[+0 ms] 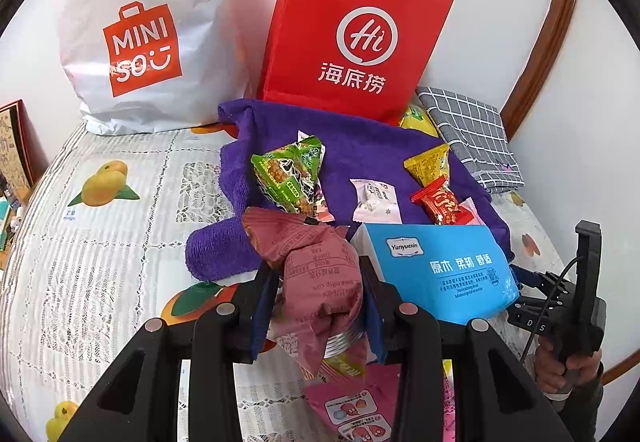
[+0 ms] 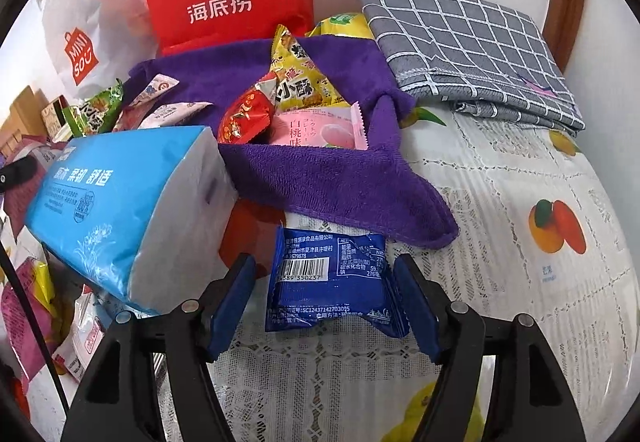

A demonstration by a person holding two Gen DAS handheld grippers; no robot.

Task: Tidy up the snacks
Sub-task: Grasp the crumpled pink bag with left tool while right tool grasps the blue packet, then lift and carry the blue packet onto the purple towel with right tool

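Before you, a surface point(image 1: 120, 242) wears a white lace cloth printed with fruit. A white Miniso bag point(image 1: 144, 33) and a red paper bag point(image 1: 352, 33) stand at the wall. A purple towel point(image 1: 360, 145) lies crumpled beside a folded grey checked cloth point(image 2: 468, 53). A blue tissue pack point(image 2: 120, 209) rests nearby.

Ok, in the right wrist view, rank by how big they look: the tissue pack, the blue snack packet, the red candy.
1. tissue pack
2. blue snack packet, though nearness to the camera enlarges it
3. red candy
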